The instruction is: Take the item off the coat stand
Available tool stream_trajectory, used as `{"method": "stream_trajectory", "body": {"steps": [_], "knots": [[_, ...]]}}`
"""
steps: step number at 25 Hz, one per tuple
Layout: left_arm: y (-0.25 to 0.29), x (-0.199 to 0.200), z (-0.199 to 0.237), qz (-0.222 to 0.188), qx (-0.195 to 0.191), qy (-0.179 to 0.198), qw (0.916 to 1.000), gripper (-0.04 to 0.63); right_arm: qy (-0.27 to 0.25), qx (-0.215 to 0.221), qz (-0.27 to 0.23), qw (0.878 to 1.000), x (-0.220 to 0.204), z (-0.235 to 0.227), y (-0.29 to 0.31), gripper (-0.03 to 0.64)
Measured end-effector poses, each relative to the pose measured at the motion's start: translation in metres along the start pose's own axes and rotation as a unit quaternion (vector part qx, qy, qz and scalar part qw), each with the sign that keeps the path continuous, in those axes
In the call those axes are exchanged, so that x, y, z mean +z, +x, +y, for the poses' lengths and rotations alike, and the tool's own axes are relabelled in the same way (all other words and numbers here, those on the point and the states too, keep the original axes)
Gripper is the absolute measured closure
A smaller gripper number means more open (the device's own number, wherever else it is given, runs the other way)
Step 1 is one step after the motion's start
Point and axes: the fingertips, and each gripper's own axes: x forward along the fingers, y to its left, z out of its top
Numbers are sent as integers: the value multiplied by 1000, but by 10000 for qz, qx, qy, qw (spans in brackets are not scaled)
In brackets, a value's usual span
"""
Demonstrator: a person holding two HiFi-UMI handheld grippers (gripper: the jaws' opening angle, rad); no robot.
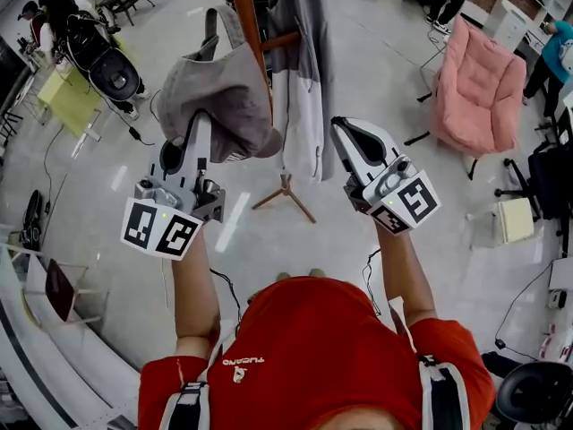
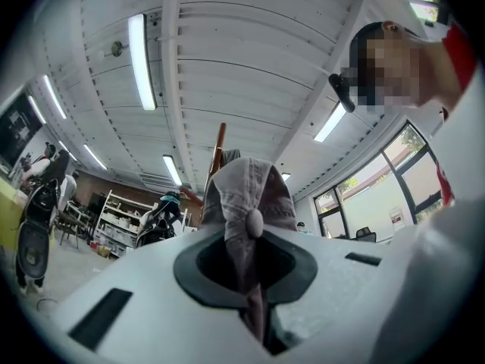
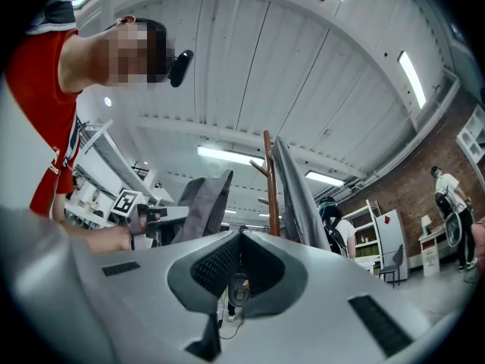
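Clamping the grey cap (image 1: 228, 92) at upper centre, your left gripper (image 1: 202, 128) holds it just beside the coat stand (image 1: 246, 7) pole. A grey-white coat (image 1: 304, 88) hangs between it and your right gripper (image 1: 345, 133), whose jaws are closed and empty.

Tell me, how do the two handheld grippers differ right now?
The left gripper is shut on a grey cap, pinching its fabric; the right gripper has its jaws together with nothing between them. The left gripper touches the cap by the coat stand; the right gripper is beside the hanging grey-and-white garment, seemingly not touching it. Both are white, carry a marker cube and point upward.
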Motion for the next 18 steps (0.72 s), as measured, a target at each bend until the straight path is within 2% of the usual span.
{"method": "stream_trajectory", "body": {"steps": [6, 13, 18], "knots": [[-17, -34, -19, 51, -331, -346, 9988, 570, 1, -37, -96, 9999, 5, 6, -8, 592], [-21, -54, -32, 120, -734, -405, 9964, 569, -83, -169, -178, 9997, 2, 8, -15, 593], [-21, -59, -34, 156, -795, -441, 9957, 570, -266, -249, -112, 9993, 2, 8, -17, 594]]}}
